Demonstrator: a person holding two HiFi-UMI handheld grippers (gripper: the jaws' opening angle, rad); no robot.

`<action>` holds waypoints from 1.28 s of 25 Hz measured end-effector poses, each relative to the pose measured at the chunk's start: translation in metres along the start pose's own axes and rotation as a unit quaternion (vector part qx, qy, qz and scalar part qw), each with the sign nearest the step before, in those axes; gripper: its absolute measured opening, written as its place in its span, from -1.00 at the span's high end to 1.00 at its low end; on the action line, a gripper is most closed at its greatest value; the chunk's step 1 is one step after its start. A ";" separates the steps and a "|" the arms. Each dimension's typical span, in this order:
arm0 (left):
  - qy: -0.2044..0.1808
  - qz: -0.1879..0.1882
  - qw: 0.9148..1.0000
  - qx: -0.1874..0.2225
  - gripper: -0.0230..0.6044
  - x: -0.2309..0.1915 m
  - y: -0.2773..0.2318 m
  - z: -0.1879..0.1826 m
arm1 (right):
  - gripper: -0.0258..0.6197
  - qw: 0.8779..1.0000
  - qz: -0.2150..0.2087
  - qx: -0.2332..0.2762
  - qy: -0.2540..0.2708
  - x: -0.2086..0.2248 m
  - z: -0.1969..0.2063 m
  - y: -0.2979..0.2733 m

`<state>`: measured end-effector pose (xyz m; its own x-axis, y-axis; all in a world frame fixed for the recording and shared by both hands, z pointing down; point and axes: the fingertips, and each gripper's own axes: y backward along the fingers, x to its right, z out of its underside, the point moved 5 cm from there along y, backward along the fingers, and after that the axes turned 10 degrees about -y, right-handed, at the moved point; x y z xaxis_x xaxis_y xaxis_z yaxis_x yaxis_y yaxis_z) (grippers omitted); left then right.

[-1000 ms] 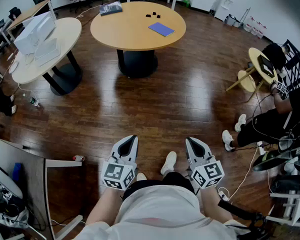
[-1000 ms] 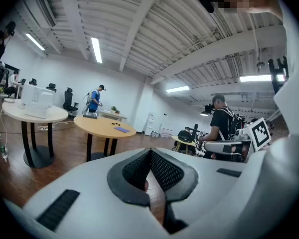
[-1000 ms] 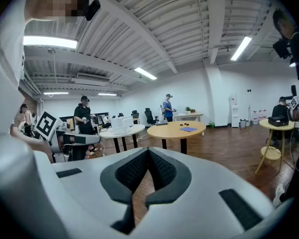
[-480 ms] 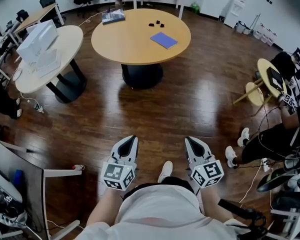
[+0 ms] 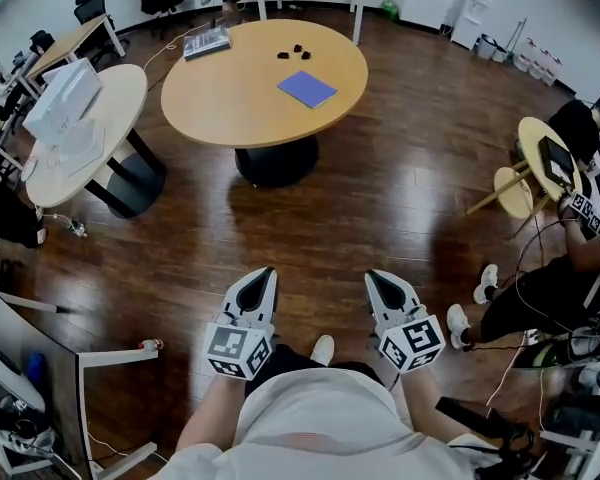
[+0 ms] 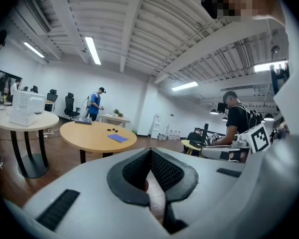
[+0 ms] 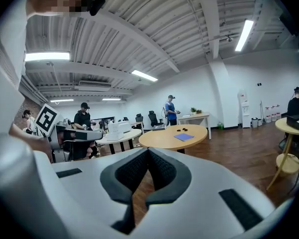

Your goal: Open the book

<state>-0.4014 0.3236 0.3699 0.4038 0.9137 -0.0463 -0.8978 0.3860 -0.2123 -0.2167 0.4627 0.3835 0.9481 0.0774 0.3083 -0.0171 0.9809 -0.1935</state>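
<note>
Book [image 5: 307, 89] on round table [image 5: 230, 98], far ahead.

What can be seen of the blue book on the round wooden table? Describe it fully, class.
The book is thin, with a plain blue-violet cover, and looks closed. It lies flat on the tan round table, turned askew to the view, on the half to the person's right. Only the tabletop touches it; a few small black objects sit apart beyond it. Any print is too small to tell.
</note>
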 end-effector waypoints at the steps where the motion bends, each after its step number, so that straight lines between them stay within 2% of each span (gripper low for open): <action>1: -0.001 0.002 1.000 -0.003 0.89 0.002 -0.007 0.000 | 0.93 1.000 0.002 0.001 -0.003 0.008 -0.001 -0.001; 8: -0.007 0.005 1.000 -0.005 0.89 0.008 -0.048 -0.008 | 0.93 1.000 0.014 -0.001 -0.016 0.048 -0.006 -0.006; 18: 0.005 0.023 1.000 -0.007 0.89 -0.009 -0.108 -0.010 | 0.93 1.000 0.016 -0.004 -0.009 0.083 -0.020 -0.043; 26: 0.015 0.033 0.999 -0.014 0.89 -0.054 -0.169 -0.017 | 0.93 0.999 0.029 -0.010 -0.012 0.115 -0.041 -0.105; 32: 0.018 0.040 0.999 -0.011 0.89 -0.107 -0.220 -0.031 | 0.93 0.999 0.036 -0.016 -0.002 0.132 -0.068 -0.176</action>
<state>-0.2414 0.1375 0.3918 0.3377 0.9361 -0.0987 -0.9232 0.3089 -0.2286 -0.0669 0.2877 0.3948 0.9438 0.1475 0.2958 -0.0742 0.9666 -0.2454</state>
